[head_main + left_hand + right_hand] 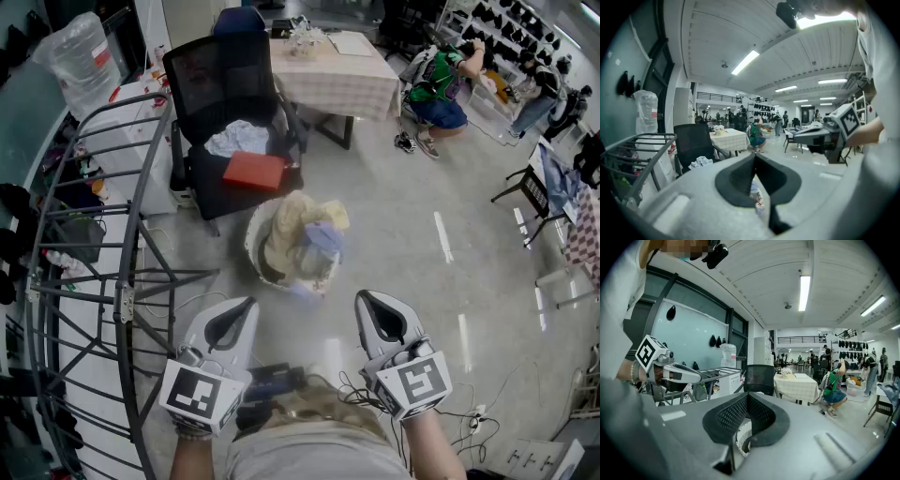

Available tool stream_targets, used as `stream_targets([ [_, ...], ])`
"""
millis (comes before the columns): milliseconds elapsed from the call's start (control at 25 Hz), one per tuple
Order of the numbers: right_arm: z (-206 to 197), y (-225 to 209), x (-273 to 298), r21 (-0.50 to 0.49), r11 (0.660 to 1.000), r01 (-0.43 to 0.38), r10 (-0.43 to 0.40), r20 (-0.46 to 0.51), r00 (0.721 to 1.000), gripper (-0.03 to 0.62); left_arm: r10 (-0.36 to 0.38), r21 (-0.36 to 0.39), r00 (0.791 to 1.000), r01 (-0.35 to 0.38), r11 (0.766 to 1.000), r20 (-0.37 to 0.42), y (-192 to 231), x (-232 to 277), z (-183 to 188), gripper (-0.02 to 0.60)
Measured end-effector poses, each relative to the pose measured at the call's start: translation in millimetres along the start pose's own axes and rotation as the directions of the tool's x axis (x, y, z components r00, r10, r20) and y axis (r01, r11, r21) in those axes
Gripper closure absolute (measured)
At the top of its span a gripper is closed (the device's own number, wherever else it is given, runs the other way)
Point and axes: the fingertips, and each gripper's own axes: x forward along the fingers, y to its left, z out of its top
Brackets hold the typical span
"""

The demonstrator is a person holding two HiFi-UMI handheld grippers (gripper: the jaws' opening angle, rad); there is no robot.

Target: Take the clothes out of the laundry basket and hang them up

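Head cam: on person's head, faces fwd & steeply down at the floor. The left gripper [246, 307] is btm-left and the right gripper [366, 302] btm-right, both close under it, w/ the laundry basket [255, 234] just ahead. Left gripper view: cam rides on that gripper, looks along its jaws, near level, into the room; other gripper at right. Right gripper view: same setup, other gripper at left. All 3 share the black chair [225, 84], checked worktop [337, 80] & drying rack [94, 234].

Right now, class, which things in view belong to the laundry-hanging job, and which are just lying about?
Job: laundry basket, the clothes in it, metal rack.
Lying about: office chair, red item on its seat, checked table.
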Motion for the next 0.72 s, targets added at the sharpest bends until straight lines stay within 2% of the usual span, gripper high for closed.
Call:
stream_targets([
  [280,-3.0,0.6,-0.4,-0.013,1.0,-0.005,0.005,-0.004,1.0,0.589,-0.008,0.004,1.0,0.008,1.0,-0.003,-3.5,2.1,-1.4,0.586],
  [440,-3.9,2.8,0.6,0.027,1.0,0.003,-0.002,-0.026,1.0,0.589,-0.005,-0.002,1.0,0.005,1.0,-0.003,-2.2,2.1,-2.8,0.586],
  [600,-5.4,4.8,2.3,0.03,1.0,-0.006,0.006,-0.005,1.0,0.585,0.004,-0.008,1.0,-0.004,1.0,0.002,0.2,2.1,-3.6,0.586],
  [640,-4.7,5.3,2.6,0.038,0.999,-0.003,0.003,0.0,1.0,0.579,-0.001,-0.009,1.0,0.001,1.0,0.001,0.2,2.3,-3.6,0.529],
  [680,-3.2,6.1,2.9,0.044,0.999,-0.002,0.002,0.005,1.0,0.538,-0.005,-0.008,1.0,0.005,1.0,-0.001,0.1,2.3,-3.7,0.471],
  [720,-1.5,7.0,3.1,0.048,0.999,-0.002,0.002,0.009,1.0,0.503,-0.007,-0.005,1.0,0.007,1.0,-0.004,0.3,2.2,-3.6,0.466],
])
